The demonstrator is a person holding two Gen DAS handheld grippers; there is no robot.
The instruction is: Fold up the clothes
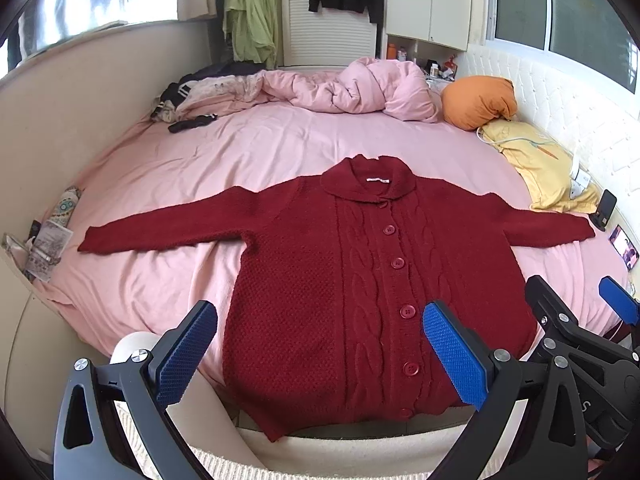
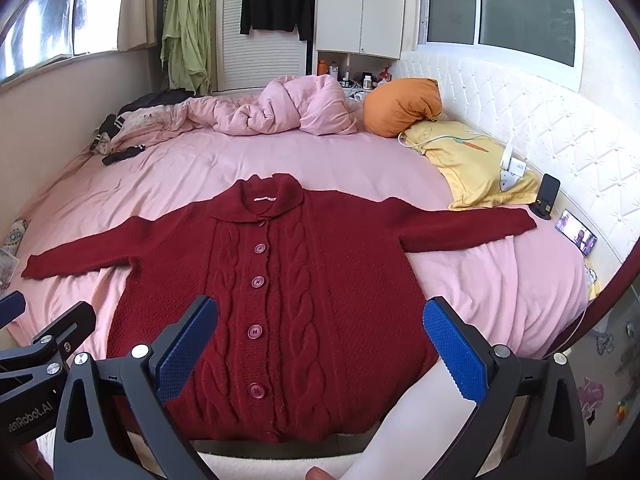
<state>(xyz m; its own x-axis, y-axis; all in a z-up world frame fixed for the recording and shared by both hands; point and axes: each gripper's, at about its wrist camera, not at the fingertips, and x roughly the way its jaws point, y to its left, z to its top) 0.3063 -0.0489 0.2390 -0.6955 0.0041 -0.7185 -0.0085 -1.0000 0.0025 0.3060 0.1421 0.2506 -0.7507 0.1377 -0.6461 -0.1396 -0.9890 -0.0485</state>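
A dark red cable-knit cardigan (image 1: 360, 280) lies flat and face up on the pink bedsheet (image 1: 248, 140), buttoned down the front, its collar pointing away toward the far end of the bed and both sleeves stretched straight out to the sides. Its hem reaches the near edge of the bed.

The left gripper (image 1: 320, 356) hangs just short of the hem with its blue pads spread wide apart and nothing between them; the lower left half of the cardigan's body and its button row show in the gap. The right gripper (image 2: 320, 354) is likewise released, its pads wide apart and empty, framing the lower middle of the cardigan from the near side. Neither gripper touches the knit. The two are held close beside each other, each showing at the edge of the other's view.

Farther up the bed a crumpled pink duvet (image 2: 276, 110) is heaped, with an orange pillow (image 2: 404, 106) and a yellow pillow (image 2: 476, 164) near the white quilted headboard (image 2: 532, 120).
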